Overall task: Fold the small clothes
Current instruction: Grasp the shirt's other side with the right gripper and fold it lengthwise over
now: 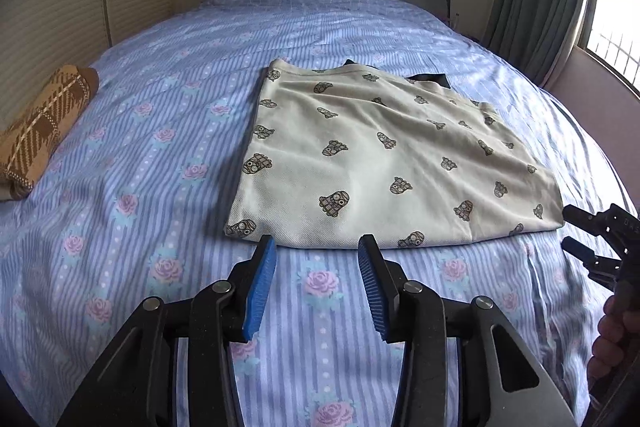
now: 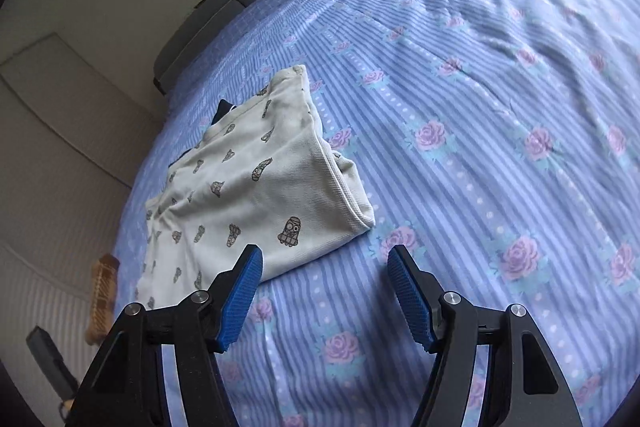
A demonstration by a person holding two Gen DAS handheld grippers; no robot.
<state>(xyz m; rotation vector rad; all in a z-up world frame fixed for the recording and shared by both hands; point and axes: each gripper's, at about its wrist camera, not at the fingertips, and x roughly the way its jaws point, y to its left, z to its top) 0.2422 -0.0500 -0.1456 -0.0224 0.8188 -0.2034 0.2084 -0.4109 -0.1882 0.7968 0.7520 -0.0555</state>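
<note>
At centre of the left wrist frame your cream printed garment (image 1: 384,163) lies folded flat on the blue rose-striped bed sheet (image 1: 140,219), dark fabric peeking at its top edge. Your left gripper (image 1: 318,281) sits low centre, jaws apart, holding nothing, just short of the garment's near edge. Your right gripper (image 1: 570,231) shows at the right edge near the garment's corner; in its own view, the right gripper (image 2: 324,287) is spread wide and empty. A brown plaid bundle (image 1: 38,131) rests mid-left.

Daylight from window (image 1: 616,27), glare there; soft shadows, strong fisheye edge warp.
</note>
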